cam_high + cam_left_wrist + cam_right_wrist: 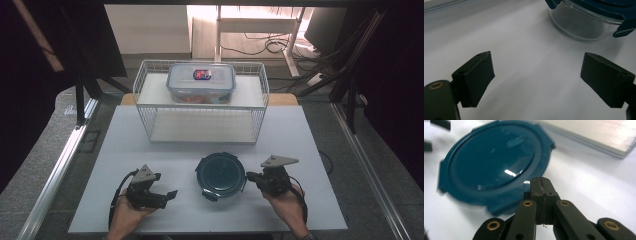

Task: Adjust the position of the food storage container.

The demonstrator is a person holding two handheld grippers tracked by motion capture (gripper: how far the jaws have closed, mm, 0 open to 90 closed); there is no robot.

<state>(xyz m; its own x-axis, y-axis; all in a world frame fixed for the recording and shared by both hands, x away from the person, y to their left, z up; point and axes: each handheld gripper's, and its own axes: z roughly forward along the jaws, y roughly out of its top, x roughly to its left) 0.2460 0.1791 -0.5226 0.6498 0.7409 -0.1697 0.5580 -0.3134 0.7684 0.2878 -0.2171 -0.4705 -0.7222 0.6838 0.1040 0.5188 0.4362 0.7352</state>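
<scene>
Left gripper (167, 195): I saw it low near the table's front edge, left of centre, jaws spread wide with only bare tabletop between them; it had hold of nothing. In the left gripper view one pad (475, 77) sat at the left and the other at the right, both partly cut off by the frame's bottom edge.
Right gripper (250, 176): I saw its jaws pressed together, pad against pad, nothing between them. Its tip lay just beside the round container's right rim; I could not tell from the high view whether it touched. In the right gripper view the closed tip (541, 185) overlapped the lid's near edge, so that stretch of rim was hidden.
Round container (220, 174): it stood on the white table (300, 135) near the front edge, about mid-width, between the two grippers, dark blue lid on. The left gripper view showed its clear glass wall (579, 25); the top was cut off by the frame. The right gripper view was blurred at the lid's left side.
Wire rack (260, 107): it stood at the table's back edge, centred.
Rectangular box (201, 82): it sat on the rack's upper shelf, lidded; I could not make out its reddish contents or read its label.
Hands: wrists were cut off at the bottom of the high view.
</scene>
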